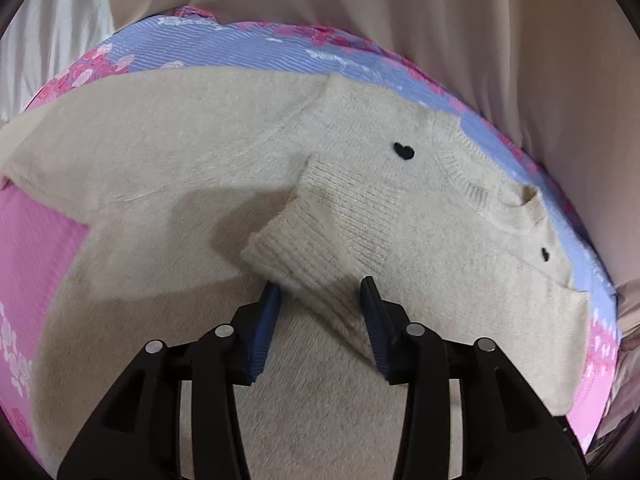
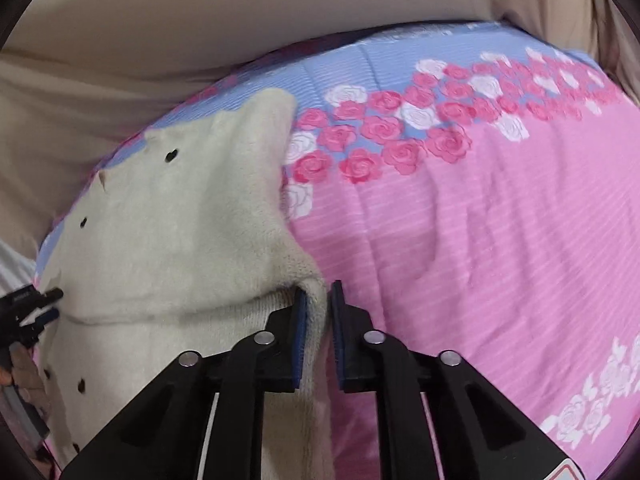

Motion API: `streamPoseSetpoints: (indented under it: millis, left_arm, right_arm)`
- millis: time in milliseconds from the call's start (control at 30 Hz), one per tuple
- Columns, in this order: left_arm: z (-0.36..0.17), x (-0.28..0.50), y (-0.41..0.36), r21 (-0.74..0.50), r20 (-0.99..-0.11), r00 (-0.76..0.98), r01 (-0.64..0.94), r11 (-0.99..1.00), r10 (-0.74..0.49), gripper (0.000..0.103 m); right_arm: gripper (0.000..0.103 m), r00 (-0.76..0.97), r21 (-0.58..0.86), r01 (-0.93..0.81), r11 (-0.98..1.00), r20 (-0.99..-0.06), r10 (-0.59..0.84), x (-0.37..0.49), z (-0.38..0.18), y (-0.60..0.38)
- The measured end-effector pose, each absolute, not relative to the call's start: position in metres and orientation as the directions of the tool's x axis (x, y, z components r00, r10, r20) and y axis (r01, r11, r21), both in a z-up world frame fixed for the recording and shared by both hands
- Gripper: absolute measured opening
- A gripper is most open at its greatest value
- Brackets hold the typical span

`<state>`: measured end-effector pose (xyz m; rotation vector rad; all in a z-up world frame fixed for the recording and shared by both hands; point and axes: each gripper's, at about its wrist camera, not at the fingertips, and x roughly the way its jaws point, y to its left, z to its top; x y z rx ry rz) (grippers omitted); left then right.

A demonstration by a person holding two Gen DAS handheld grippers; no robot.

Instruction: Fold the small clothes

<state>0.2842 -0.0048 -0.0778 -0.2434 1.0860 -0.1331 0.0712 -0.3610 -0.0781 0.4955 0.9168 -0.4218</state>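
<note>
Right wrist view showed the right gripper (image 2: 319,296) nearly pressed together, seemingly pinching the sweater (image 2: 160,220) edge — grip deeper; the left gripper (image 1: 322,286), half-spread, straddled the cuff (image 1: 288,248) — should close squarely.

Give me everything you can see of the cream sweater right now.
The cream sweater is a fuzzy knit with small black hearts and ribbed cuffs. It lies flat on the pink and blue floral bedspread. One ribbed sleeve cuff is folded across the body, lying between the left gripper fingers, which do not press it. The right gripper stands narrowly apart around a folded edge at the sweater's side.
</note>
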Motion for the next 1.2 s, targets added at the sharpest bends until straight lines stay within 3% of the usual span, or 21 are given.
streamPoseSetpoints:
  millis: [33, 100, 167, 367, 467, 533, 600, 667, 767, 933, 1100, 1200]
  left_arm:
    - [-0.071, 0.28, 0.007, -0.288, -0.843, 0.481, -0.029, 0.957, -0.239, 0.045]
    - [-0.058, 0.273, 0.038, -0.333, -0.818, 0.521, -0.084, 0.939, -0.244, 0.059]
    - [-0.047, 0.27, 0.091, -0.361, -0.8, 0.564, -0.176, 0.916, -0.207, 0.063]
    - [-0.054, 0.286, 0.284, -0.324, -0.829, 0.558, -0.538, 0.778, 0.04, 0.074]
    - [-0.078, 0.308, 0.354, -0.284, -0.863, 0.494, -0.644, 0.71, 0.104, 0.073]
    - [-0.093, 0.321, 0.372, -0.297, -0.879, 0.472, -0.656, 0.694, 0.07, 0.063]
    - [-0.098, 0.333, 0.374, -0.312, -0.866, 0.496, -0.635, 0.706, 0.063, 0.044]
    - [-0.102, 0.345, 0.374, -0.344, -0.86, 0.511, -0.599, 0.723, 0.014, 0.008]
    - [-0.082, 0.352, 0.366, -0.393, -0.816, 0.578, -0.566, 0.725, 0.009, 0.006]
    - [0.014, 0.346, 0.289, -0.42, -0.665, 0.745, -0.315, 0.851, -0.052, 0.006]
    - [0.097, 0.32, 0.127, -0.418, -0.527, 0.785, 0.093, 0.904, -0.324, 0.006]
    - [0.099, 0.285, -0.004, -0.401, -0.528, 0.673, 0.341, 0.85, -0.518, 0.006]
  right_arm:
    - [0.013, 0.559, 0.213, 0.535, 0.818, -0.815, -0.153, 0.071, -0.065, -0.353]
    - [0.024, 0.586, 0.191, 0.513, 0.837, -0.79, -0.179, 0.066, -0.041, -0.336]
    - [0.033, 0.614, 0.183, 0.473, 0.862, -0.77, -0.173, 0.059, -0.025, -0.316]
    - [0.044, 0.613, 0.169, 0.325, 0.93, -0.786, -0.072, 0.033, -0.012, -0.234]
    - [0.045, 0.567, 0.199, 0.275, 0.941, -0.824, 0.008, 0.024, -0.021, -0.19]
    - [0.045, 0.543, 0.199, 0.232, 0.952, -0.839, 0.043, 0.02, -0.025, -0.162]
    - [0.046, 0.524, 0.179, 0.176, 0.968, -0.849, 0.062, 0.017, -0.026, -0.136]
    - [0.048, 0.519, 0.168, 0.13, 0.977, -0.851, 0.077, 0.015, -0.023, -0.117]
    - [0.051, 0.531, 0.16, 0.098, 0.982, -0.843, 0.085, 0.013, -0.016, -0.103]
    - [0.052, 0.547, 0.168, 0.117, 0.979, -0.834, 0.078, 0.008, -0.01, -0.107]
    - [0.052, 0.565, 0.194, 0.169, 0.966, -0.822, 0.066, -0.001, -0.008, -0.124]
    - [0.052, 0.578, 0.193, 0.216, 0.957, -0.816, 0.034, -0.012, -0.007, -0.142]
